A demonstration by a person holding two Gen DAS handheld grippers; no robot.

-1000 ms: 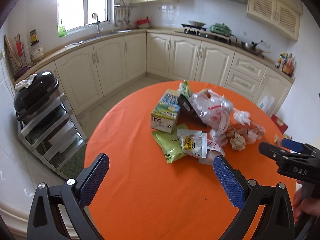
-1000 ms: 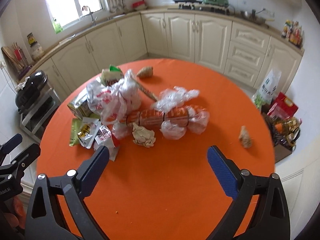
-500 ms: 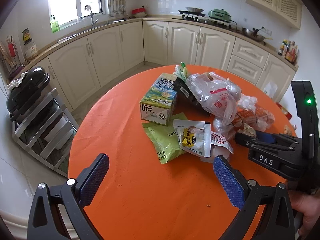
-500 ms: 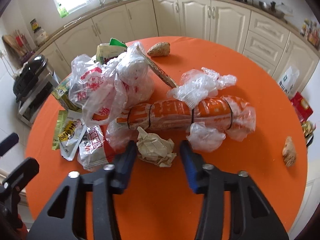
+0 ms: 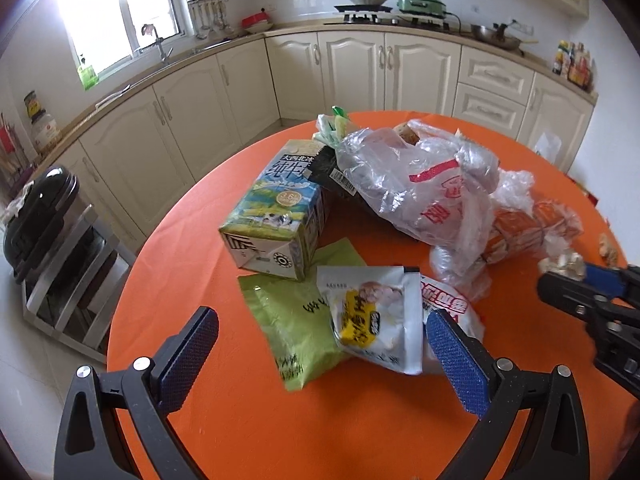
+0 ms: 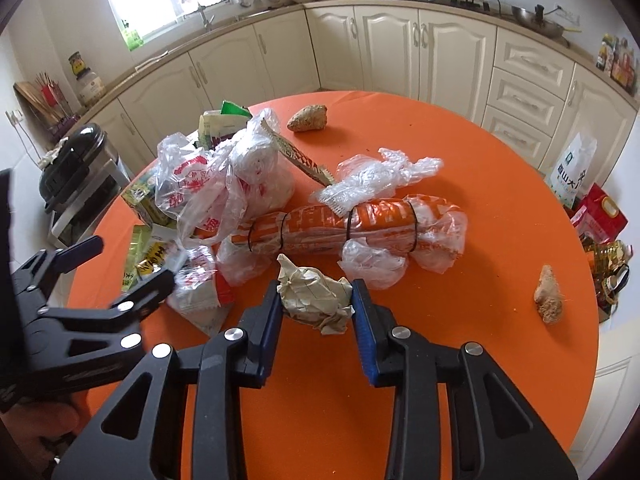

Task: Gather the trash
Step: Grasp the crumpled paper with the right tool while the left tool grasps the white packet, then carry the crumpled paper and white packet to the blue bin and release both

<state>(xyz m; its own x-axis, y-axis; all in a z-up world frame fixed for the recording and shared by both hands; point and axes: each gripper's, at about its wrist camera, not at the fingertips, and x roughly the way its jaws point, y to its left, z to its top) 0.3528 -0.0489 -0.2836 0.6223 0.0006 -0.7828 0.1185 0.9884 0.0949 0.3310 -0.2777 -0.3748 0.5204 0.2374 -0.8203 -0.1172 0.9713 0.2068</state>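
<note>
Trash lies in a heap on the round orange table (image 6: 460, 136). My right gripper (image 6: 316, 304) is shut on a crumpled paper ball (image 6: 316, 294), both pads touching it. Behind the ball lie an orange plastic-wrapped roll (image 6: 348, 226) and a clear plastic bag (image 6: 224, 184). My left gripper (image 5: 320, 340) is open, just in front of a green packet (image 5: 296, 320) and a white snack packet (image 5: 372, 316). A milk carton (image 5: 276, 212) lies on its side behind them. The right gripper also shows at the right edge of the left wrist view (image 5: 584, 280).
Two brown lumps (image 6: 308, 113) (image 6: 549, 296) lie apart on the table. Cream kitchen cabinets (image 5: 360, 68) ring the room. A black appliance on a metal rack (image 5: 40, 208) stands left of the table. Bags (image 6: 596, 216) sit on the floor at the right.
My right gripper moved forward and closed on the paper ball. My left gripper moved closer to the packets and stayed open.
</note>
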